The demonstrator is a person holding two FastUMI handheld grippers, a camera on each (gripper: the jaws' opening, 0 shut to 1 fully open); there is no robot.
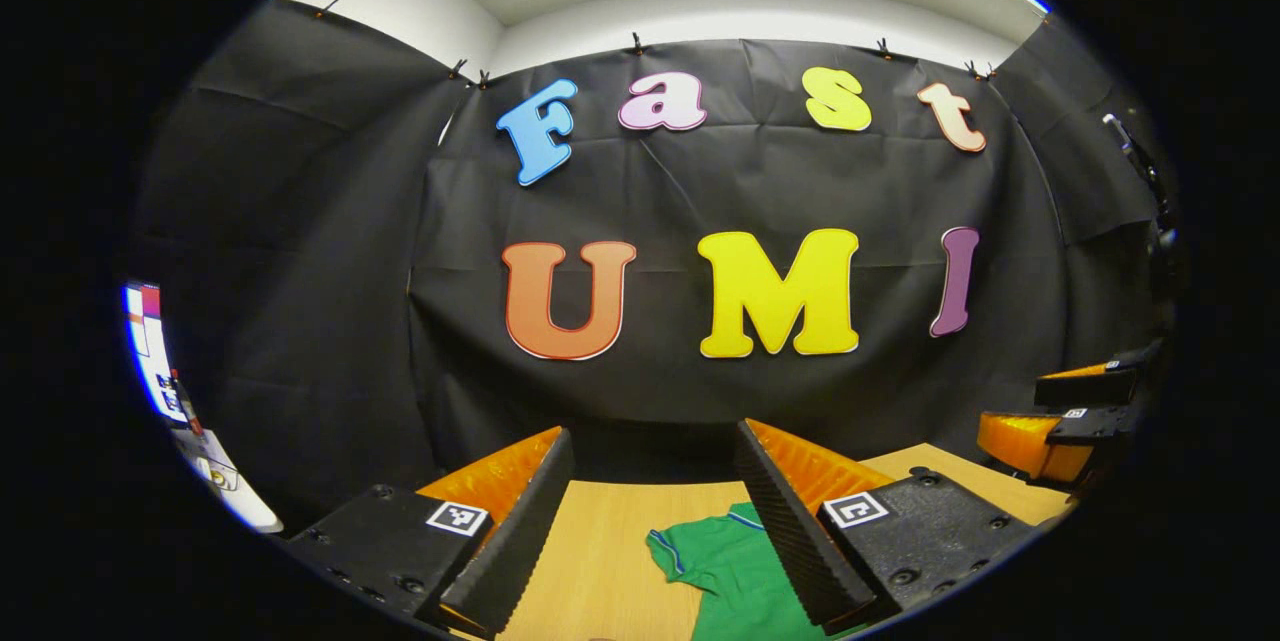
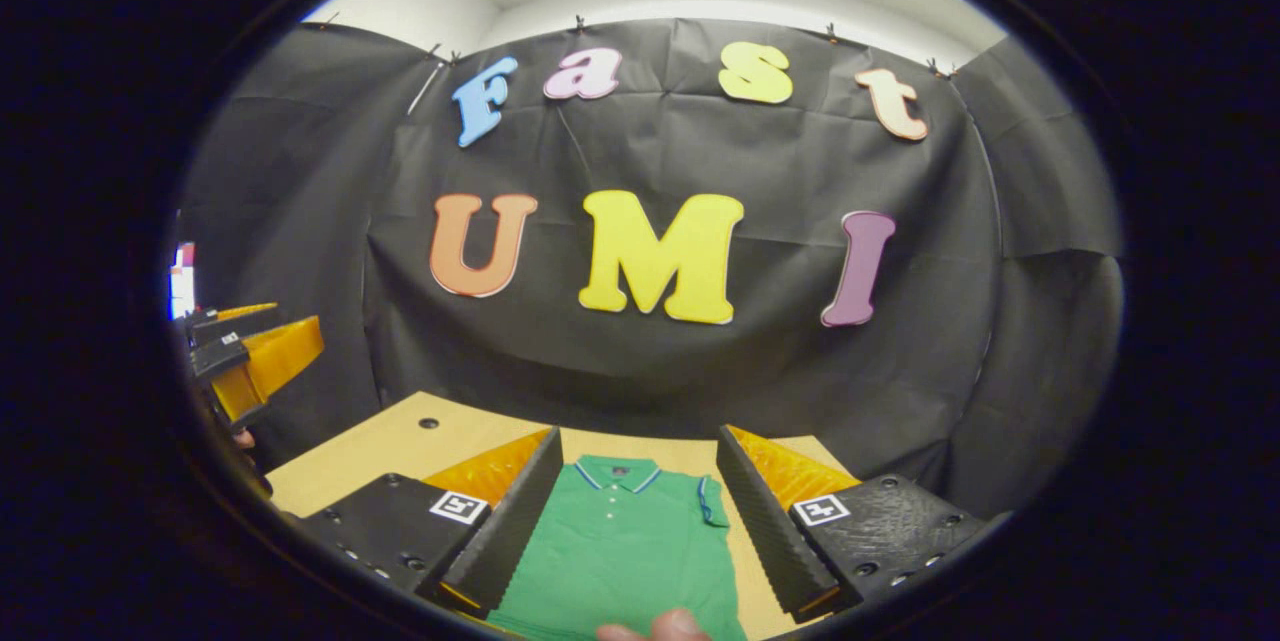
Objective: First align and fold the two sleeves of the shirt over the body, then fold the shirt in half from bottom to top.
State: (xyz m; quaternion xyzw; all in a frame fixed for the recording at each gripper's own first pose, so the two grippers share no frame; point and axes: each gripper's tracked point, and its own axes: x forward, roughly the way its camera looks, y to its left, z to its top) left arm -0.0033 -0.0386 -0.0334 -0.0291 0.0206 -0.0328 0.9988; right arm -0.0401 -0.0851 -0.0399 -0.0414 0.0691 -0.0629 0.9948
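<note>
While both grippers hover above surface (image 2: 400, 441), shirt (image 2: 620, 551) lies flat, collar toward 12 o'clock, sleeves not yet folded. Left gripper (image 1: 655, 481) fingers spread, empty; right gripper (image 2: 635, 481) same, likely lining up for sleeve grab.

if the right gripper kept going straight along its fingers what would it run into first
Most likely the black cloth wall behind the table. The right gripper is open, held above the green shirt, and points over it rather than down at it, though depth is hard to judge.
</note>
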